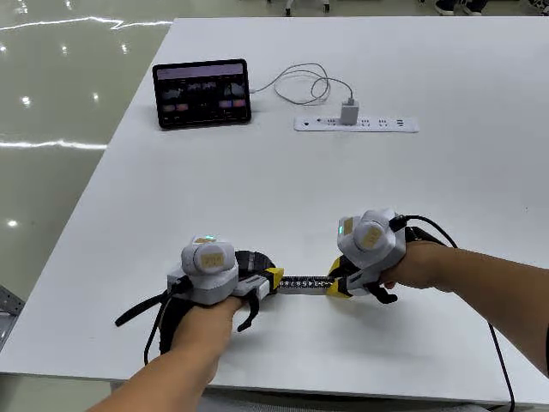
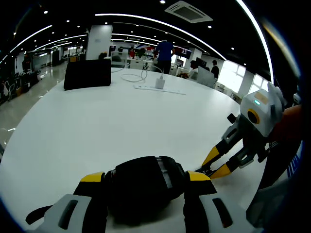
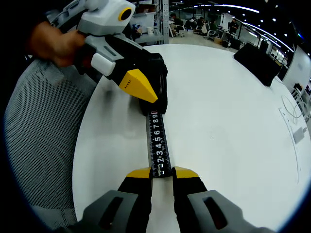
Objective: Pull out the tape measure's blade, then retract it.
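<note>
Left tongs (image 2: 145, 176) clenched on tape measure (image 3: 154, 77) | right tongs (image 3: 162, 172) pinching blade (image 3: 156, 138) tip | blade partly out

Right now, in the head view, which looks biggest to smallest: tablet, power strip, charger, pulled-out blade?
1. tablet
2. power strip
3. blade and charger: about alike. The blade lies nearer the camera, so I leave them unranked.

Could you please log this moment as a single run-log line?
phase: blade partly out | left gripper: shut on tape measure case | right gripper: shut on blade tip | surface: white table
</note>
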